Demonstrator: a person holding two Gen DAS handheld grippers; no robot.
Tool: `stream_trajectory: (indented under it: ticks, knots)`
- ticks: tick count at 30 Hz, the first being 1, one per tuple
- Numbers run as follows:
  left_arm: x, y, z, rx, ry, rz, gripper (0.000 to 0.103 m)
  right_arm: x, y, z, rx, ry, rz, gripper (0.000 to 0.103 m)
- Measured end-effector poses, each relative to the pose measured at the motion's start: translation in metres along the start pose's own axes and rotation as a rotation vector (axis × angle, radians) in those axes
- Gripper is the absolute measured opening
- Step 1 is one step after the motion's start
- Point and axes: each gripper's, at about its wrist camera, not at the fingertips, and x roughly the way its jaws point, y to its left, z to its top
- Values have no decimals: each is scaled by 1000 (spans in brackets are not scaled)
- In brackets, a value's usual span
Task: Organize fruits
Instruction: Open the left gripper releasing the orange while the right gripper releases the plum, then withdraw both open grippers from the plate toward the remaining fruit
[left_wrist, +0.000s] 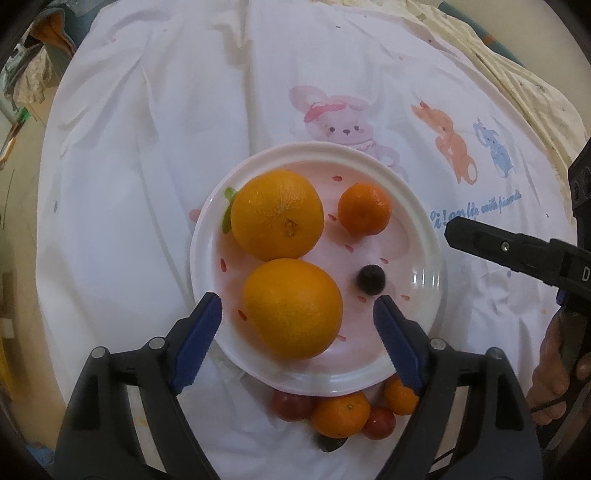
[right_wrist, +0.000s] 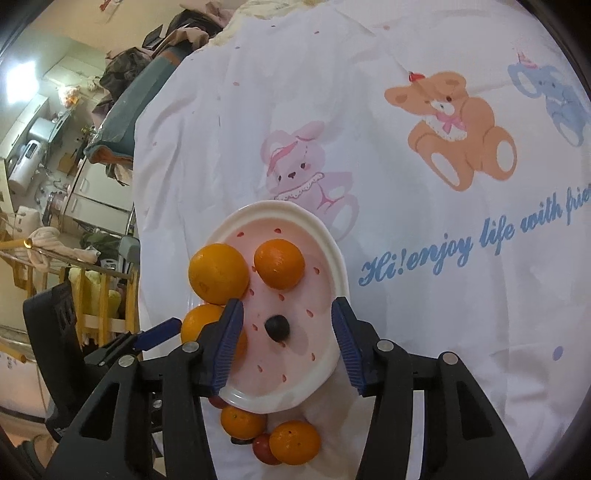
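Observation:
A white plate (left_wrist: 424, 236) with red specks holds two large oranges, one far (left_wrist: 277, 214) and one near (left_wrist: 291, 308), a small mandarin (left_wrist: 364, 208) and a dark grape (left_wrist: 371, 280). My left gripper (left_wrist: 297, 314) is open, its blue fingers on either side of the near orange, above it. My right gripper (right_wrist: 286, 325) is open above the plate (right_wrist: 334, 258), with the grape (right_wrist: 277, 327) between its fingers. In front of the plate on the cloth lie two mandarins (left_wrist: 340, 413), two red tomatoes (left_wrist: 291, 404) and a dark grape (left_wrist: 328, 443).
A white cloth with cartoon animals (right_wrist: 458, 125) and blue lettering covers the table. The right gripper shows in the left wrist view (left_wrist: 517, 254) at the right edge. A cluttered room (right_wrist: 55, 166) lies beyond the table's left side.

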Motion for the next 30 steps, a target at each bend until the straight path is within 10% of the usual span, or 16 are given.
stream_trajectory:
  ticks: [13,30]
  knots:
    - [-26,1,-8,1,-84,26,82,-21,4,-10,12,-50,-70,83]
    - [-71,20,-43,-42,-158,68,82,-74,11,-57,7,-172,-127,85]
